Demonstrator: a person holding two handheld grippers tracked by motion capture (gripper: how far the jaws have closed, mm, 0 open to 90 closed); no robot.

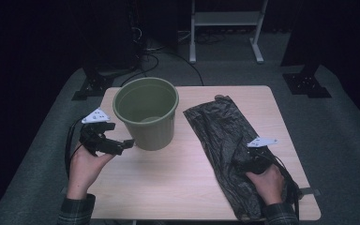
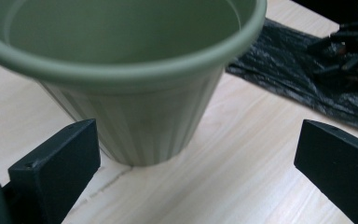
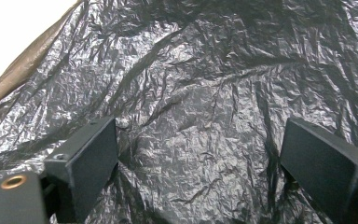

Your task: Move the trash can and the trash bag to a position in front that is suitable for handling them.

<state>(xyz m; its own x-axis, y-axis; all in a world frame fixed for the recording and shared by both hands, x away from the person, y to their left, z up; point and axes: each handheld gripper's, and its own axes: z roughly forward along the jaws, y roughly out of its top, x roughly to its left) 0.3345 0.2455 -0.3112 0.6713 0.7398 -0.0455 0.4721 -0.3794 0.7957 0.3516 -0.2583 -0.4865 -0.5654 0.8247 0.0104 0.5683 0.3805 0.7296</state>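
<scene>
A light wooden table (image 1: pixel 178 187) filled the middle of the scene, standing on a grey floor mat (image 1: pixel 37 154), with a white metal frame (image 1: pixel 225 21) in the dark at the far side.

On the right half of the table lay a black plastic bag (image 1: pixel 218 126), flat and crumpled, running from the far middle down to the near right edge. In the right gripper view its wrinkled, shiny film (image 3: pixel 205 93) spread beneath and between the jaws.

Left of the bag, on the far left part of the table, stood a green bucket (image 1: pixel 146 112), upright and with its mouth open upward. In the left gripper view the bucket (image 2: pixel 135 88) rose just beyond the jaws, its ribbed wall meeting the tabletop.

The left gripper (image 1: pixel 125 144), held in the person's left hand (image 1: pixel 85 166), sat at the near left of the bucket, pointing at its base; its jaws stood wide apart, holding nothing.

The right gripper (image 1: pixel 243 161), held in the right hand (image 1: pixel 266 182), lay over the near part of the bag; its jaws were spread wide, with the film between them not pinched.
</scene>
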